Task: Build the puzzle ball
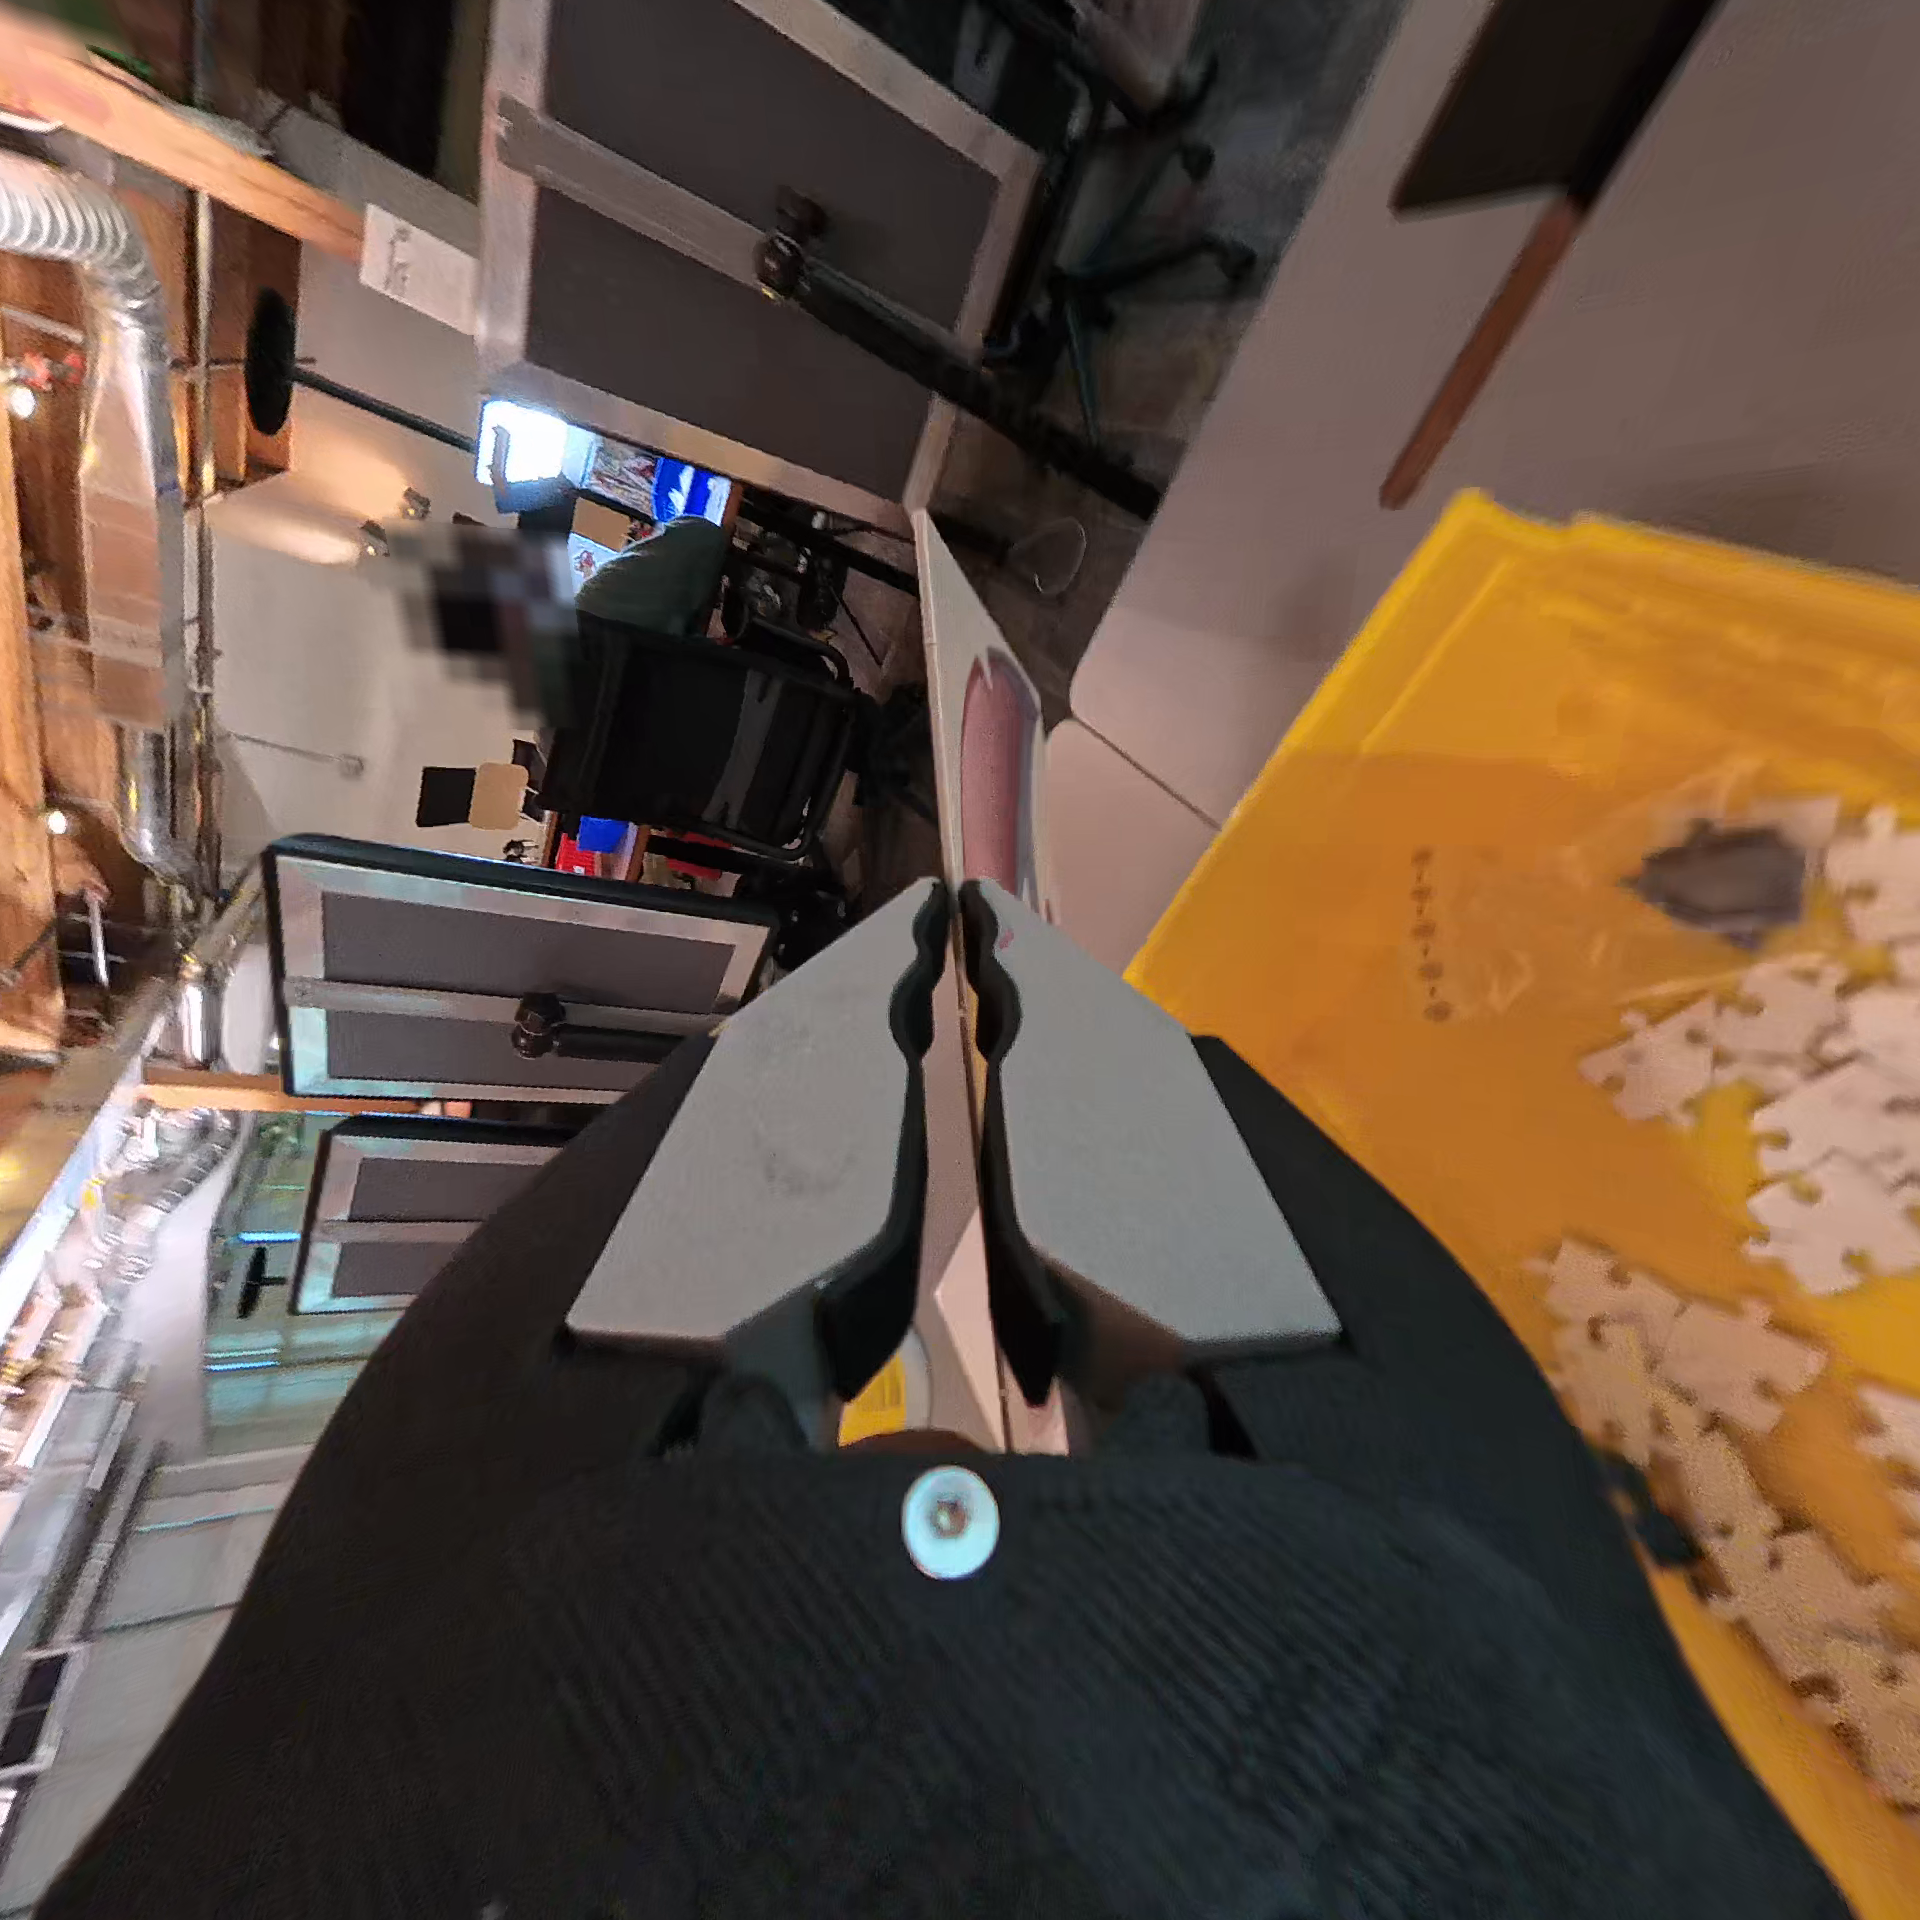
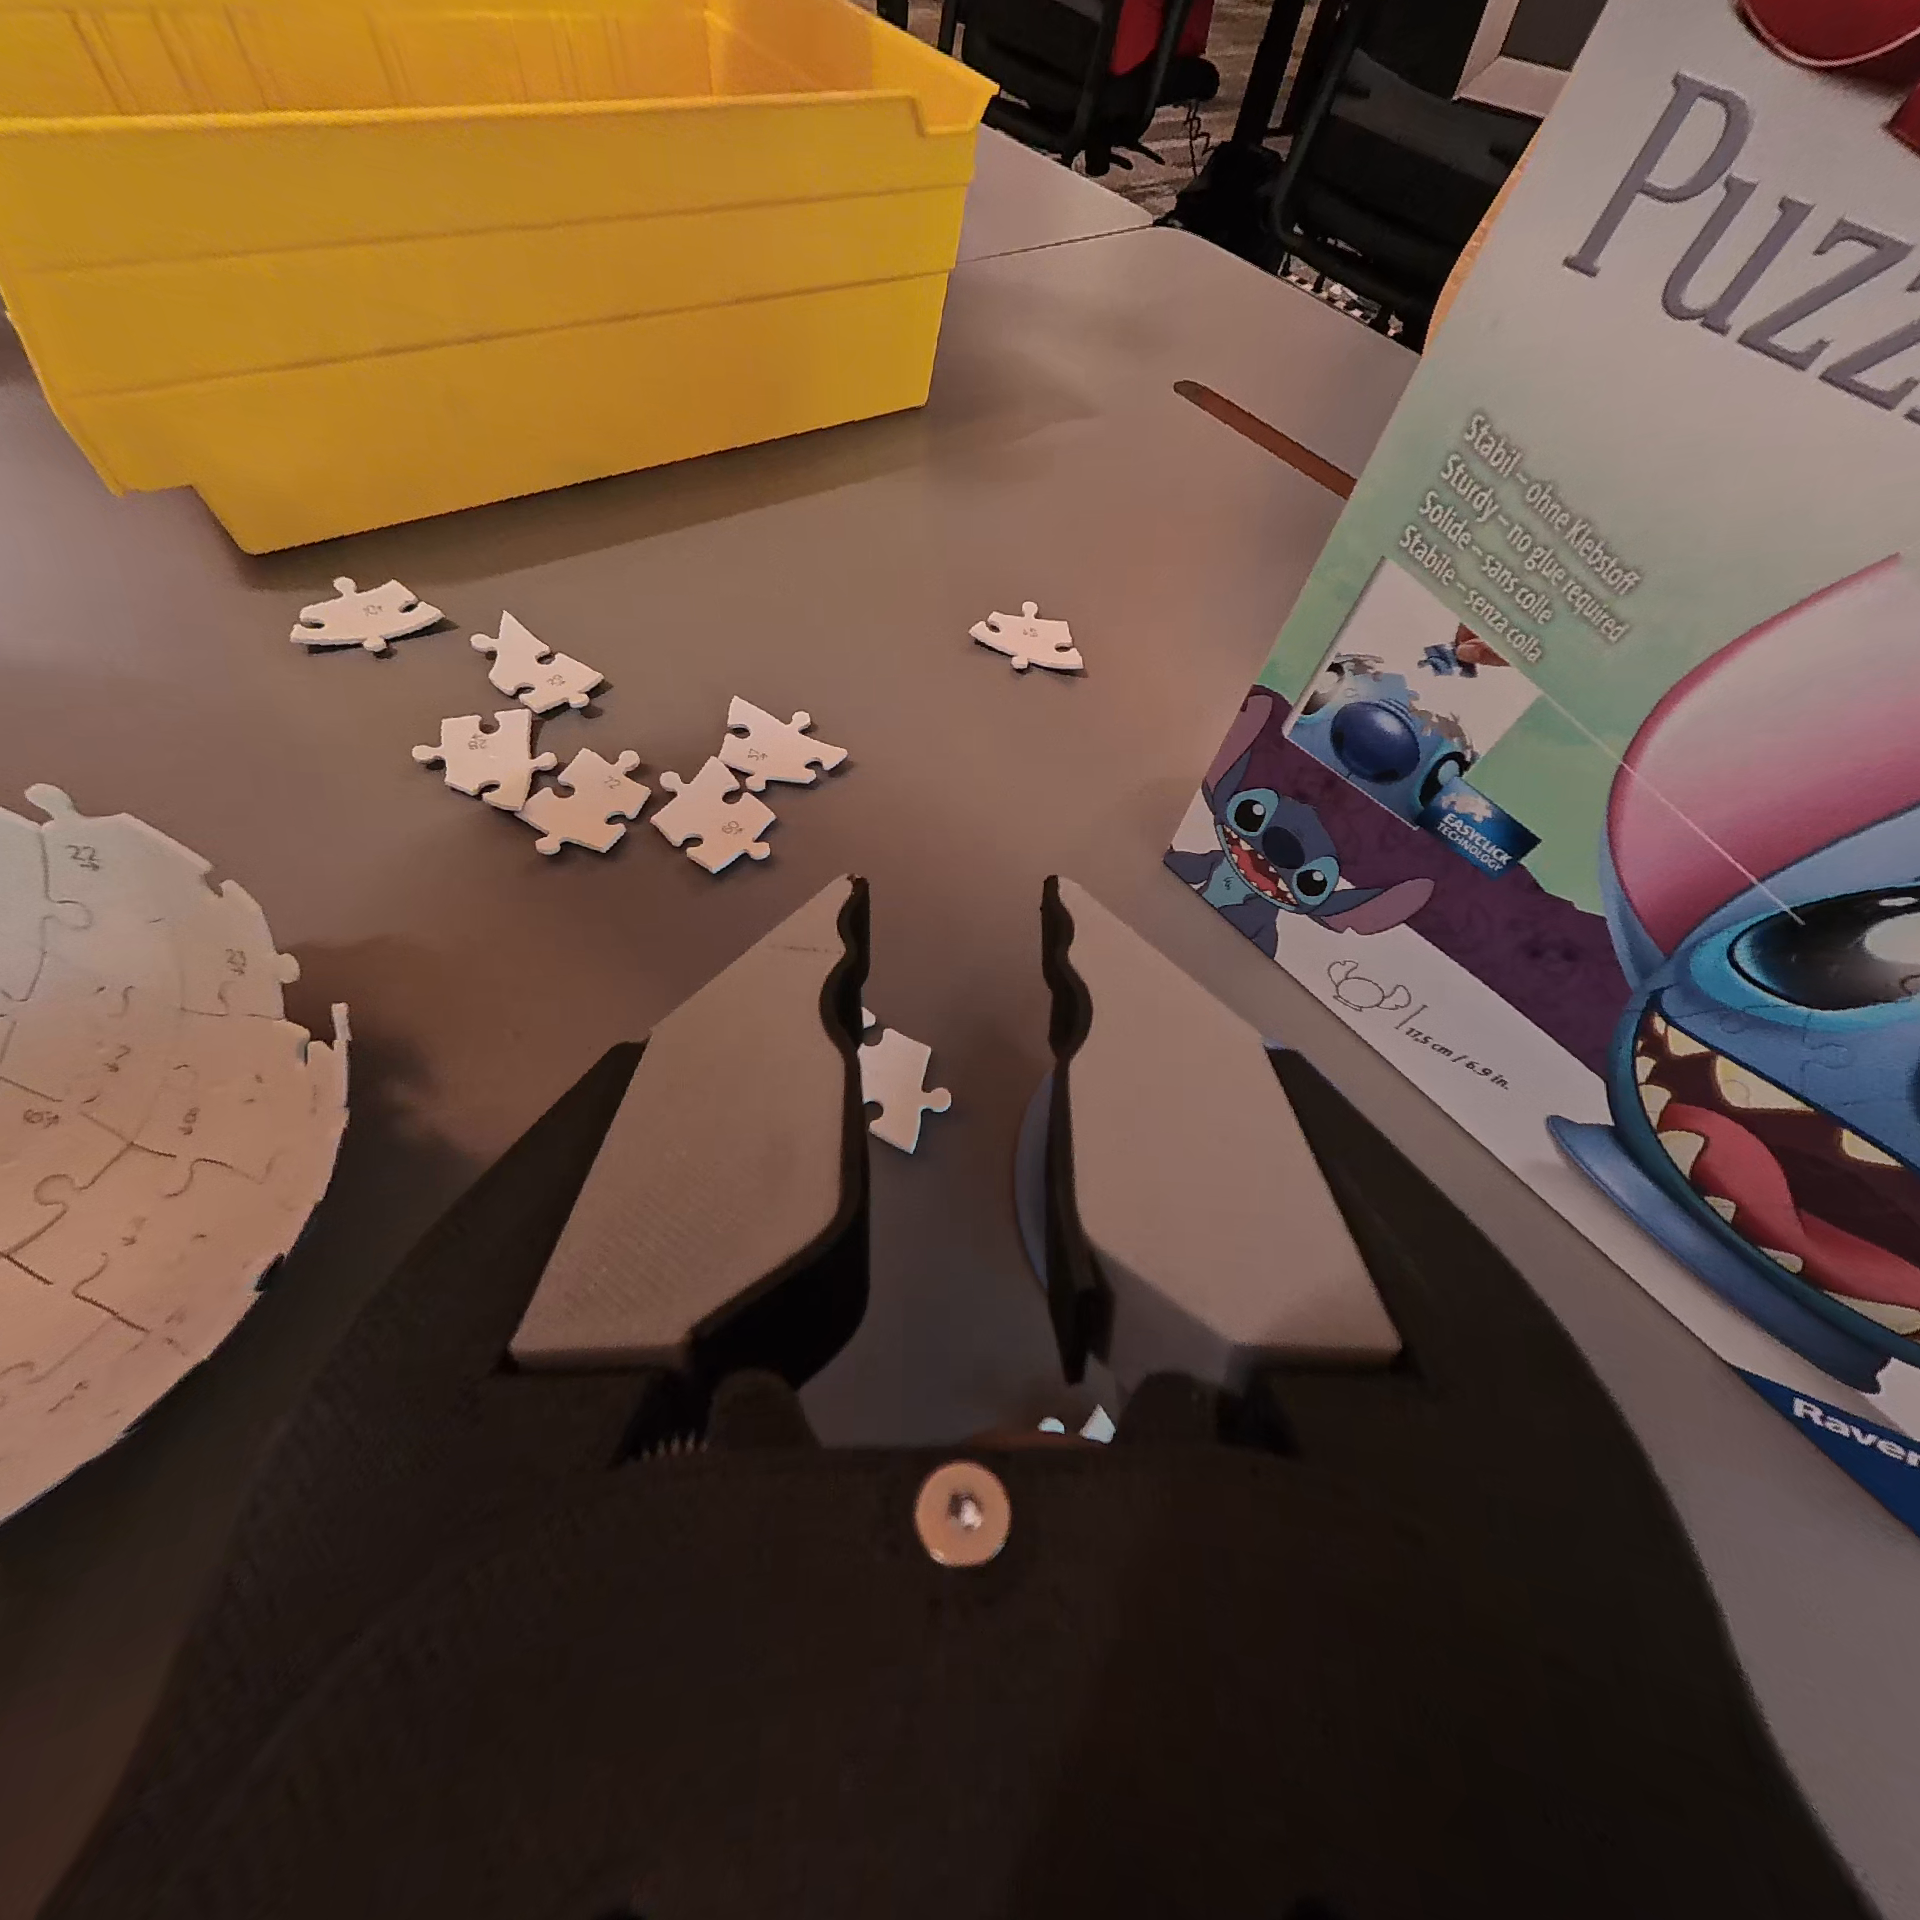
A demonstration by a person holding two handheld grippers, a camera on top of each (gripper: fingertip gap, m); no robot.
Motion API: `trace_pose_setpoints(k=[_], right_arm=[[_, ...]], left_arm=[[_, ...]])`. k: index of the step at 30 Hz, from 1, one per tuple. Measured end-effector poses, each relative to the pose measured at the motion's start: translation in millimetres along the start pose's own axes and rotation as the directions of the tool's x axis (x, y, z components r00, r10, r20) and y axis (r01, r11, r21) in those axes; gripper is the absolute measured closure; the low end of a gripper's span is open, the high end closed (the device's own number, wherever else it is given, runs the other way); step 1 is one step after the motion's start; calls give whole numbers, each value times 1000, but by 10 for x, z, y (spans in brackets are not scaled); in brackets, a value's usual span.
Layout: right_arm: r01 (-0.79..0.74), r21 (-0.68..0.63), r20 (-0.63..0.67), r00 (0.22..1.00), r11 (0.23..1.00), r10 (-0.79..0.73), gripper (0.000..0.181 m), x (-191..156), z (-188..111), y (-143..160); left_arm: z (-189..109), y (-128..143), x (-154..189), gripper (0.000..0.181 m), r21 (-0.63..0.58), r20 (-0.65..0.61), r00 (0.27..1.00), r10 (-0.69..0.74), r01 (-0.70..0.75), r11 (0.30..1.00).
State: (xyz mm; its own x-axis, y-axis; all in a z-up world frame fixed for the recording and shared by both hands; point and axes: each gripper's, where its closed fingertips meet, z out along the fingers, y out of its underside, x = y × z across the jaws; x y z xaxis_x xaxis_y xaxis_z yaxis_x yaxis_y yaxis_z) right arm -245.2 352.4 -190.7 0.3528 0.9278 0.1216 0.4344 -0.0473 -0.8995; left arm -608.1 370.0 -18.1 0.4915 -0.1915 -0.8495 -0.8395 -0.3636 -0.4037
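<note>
In the right wrist view, the part-built white puzzle ball (image 2: 135, 1122), an open half shell with its numbered inside showing, lies at the left edge. Several loose white pieces (image 2: 623, 758) lie face down on the grey table (image 2: 1039, 468). My right gripper (image 2: 951, 894) is open and low over the table. One white piece (image 2: 902, 1081) lies between its fingers, close to the left one. A blue curved part (image 2: 1032, 1174) shows beside the right finger. My left gripper (image 1: 951, 899) is shut with nothing visible in it, turned sideways beside the yellow bin (image 1: 1455, 831), which holds many white pieces (image 1: 1818, 1143).
The yellow bin (image 2: 499, 312) stands at the back left of the table. The puzzle box (image 2: 1610, 727) stands upright at the right, and shows edge-on past the left fingertips (image 1: 987, 748). Chairs, panels and a seated person (image 1: 644, 582) are in the room beyond. There is about 40 centimetres between the tips of the two grippers. The part-built white puzzle ball (image 2: 135, 1122) lies some 15 centimetres from my right tips, 45 centimetres from my left tips.
</note>
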Motion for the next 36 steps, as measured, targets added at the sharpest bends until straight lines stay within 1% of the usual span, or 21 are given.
trace_pose_setpoints(k=[2, 5, 8, 11, 15, 17, 20, 22, 26, 27, 28, 29, 31, 33, 34, 35, 36], right_arm=[[1, 5, -2, 1000, 1000, -1, 152, 2, -11, -12], [0, 14, 0, 1000, 1000, 0, 152, -4, -22, -32], [6, 15, 3, 1000, 1000, -6, 152, -21, -25, -39], [12, 17, 3, 1000, 1000, -12, 152, -32, -32, -47], [11, 28, 0, 1000, 1000, -11, 152, -25, -52, -69], [9, 29, -1, 1000, 1000, -9, 152, -23, -55, -70], [10, 24, 1, 1000, 1000, -10, 152, -28, -47, -60], [10, 20, 3, 1000, 1000, -10, 151, -33, -37, -49], [6, 10, 2, 1000, 1000, -6, 152, -22, -19, -23], [4, 8, 0, 1000, 1000, -4, 152, -15, -14, -16], [1, 5, -2, 1000, 1000, -1, 152, -7, -8, -7], [-2, 1, -4, 1000, 1000, 2, 152, 3, -2, 7], [-7, -7, -12, 1000, 1000, 7, 152, 32, 17, 35], [-17, -18, -19, 1000, 1000, 16, 152, 69, 40, 72], [-25, -23, -22, 999, 999, 25, 152, 89, 52, 89], [-35, -26, -25, 999, 999, 34, 152, 111, 62, 101], [-45, -25, -28, 999, 999, 44, 152, 131, 69, 108]], left_arm=[[81, 148, 136, 181, -21, -39, 997, 61, -62, 998], [179, 329, 313, 181, -41, -71, 991, 116, -119, 992], [241, 391, 506, 181, -40, -111, 987, 114, -119, 992], [279, 392, 729, 181, -39, -157, 980, 120, -128, 991], [311, 415, 1029, 180, -56, -178, 965, 192, -205, 977], [318, 445, 1140, 180, -76, -189, 960, 205, -222, 972], [285, 447, 1228, 180, -83, -224, 961, 164, -187, 979], [222, 397, 1236, 178, -65, -256, 959, 120, -141, 988], [53, 296, 1165, 163, -60, -305, 952, -1, -18, 998], [-9, 267, 1145, 162, -62, -321, 946, -43, 24, 998], [-87, 218, 1135, 163, -61, -345, 933, -103, 87, 994], [-185, 160, 1172, 167, -70, -397, 900, -182, 168, 983], [-391, 47, 1310, 169, -130, -516, 784, -345, 327, 936], [-520, -50, 1485, 169, -194, -595, 659, -461, 439, 877], [-511, -87, 1552, 170, -213, -603, 618, -504, 484, 849], [-457, -97, 1604, 171, -230, -592, 596, -542, 520, 822], [-370, -74, 1645, 176, -252, -565, 586, -581, 547, 798]])
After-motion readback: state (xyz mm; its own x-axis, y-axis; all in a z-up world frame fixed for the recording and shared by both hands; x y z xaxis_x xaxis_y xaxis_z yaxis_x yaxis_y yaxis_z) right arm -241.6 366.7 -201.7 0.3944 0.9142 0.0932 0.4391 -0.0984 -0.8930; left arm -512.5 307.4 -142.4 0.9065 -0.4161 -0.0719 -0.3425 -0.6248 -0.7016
